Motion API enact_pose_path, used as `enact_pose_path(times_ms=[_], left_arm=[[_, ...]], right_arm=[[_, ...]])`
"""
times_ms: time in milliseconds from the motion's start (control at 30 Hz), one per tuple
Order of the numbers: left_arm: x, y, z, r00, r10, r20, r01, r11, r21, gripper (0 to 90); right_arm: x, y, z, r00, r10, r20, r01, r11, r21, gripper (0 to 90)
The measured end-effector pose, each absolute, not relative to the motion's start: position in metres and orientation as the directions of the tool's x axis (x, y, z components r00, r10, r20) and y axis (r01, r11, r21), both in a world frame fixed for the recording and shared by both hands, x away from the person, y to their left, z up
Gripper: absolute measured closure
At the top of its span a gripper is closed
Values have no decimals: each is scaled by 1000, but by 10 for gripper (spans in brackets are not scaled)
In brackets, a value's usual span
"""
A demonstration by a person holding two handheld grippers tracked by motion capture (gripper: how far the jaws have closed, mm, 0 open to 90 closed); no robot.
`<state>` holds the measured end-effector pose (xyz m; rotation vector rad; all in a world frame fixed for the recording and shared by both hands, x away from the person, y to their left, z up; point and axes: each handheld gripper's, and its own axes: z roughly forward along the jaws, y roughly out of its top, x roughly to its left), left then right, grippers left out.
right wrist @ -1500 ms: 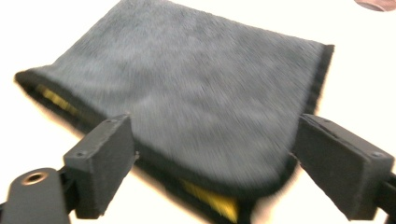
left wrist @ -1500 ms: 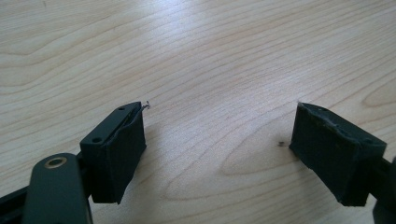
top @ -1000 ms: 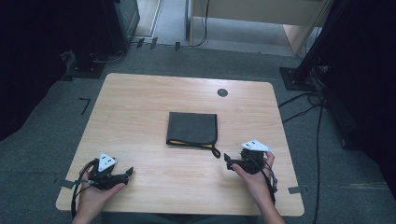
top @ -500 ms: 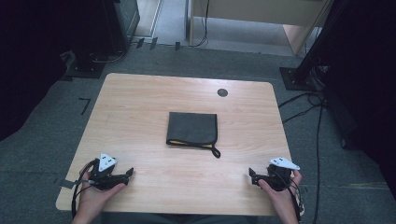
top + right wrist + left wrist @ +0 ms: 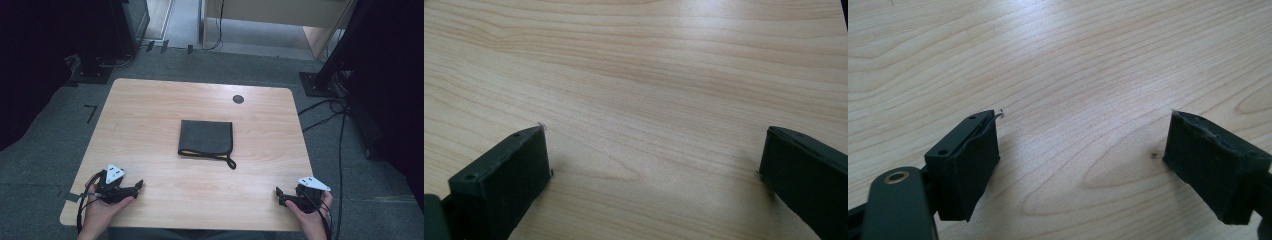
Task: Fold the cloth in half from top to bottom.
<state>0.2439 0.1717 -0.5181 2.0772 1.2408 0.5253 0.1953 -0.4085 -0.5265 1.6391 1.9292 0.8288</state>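
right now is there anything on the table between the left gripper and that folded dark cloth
Nothing visible. The left gripper rests at the table's near left corner, jaws open over bare wood. The folded dark cloth lies at the centre, and only bare tabletop lies between them. The small dark disc sits beyond the cloth.

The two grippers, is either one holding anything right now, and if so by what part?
Nothing is held. The left gripper and the right gripper are both open over bare table, and the folded dark cloth lies apart from both at the middle.
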Motion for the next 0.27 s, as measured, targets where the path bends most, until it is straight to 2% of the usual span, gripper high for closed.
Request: enact_pose_path(times_ms=[267], left_arm=[[245,171,-518,470,882,9,621,-339,707,131]], right_arm=[[195,-409,-527,-173,984,29,698,102,709,0]])
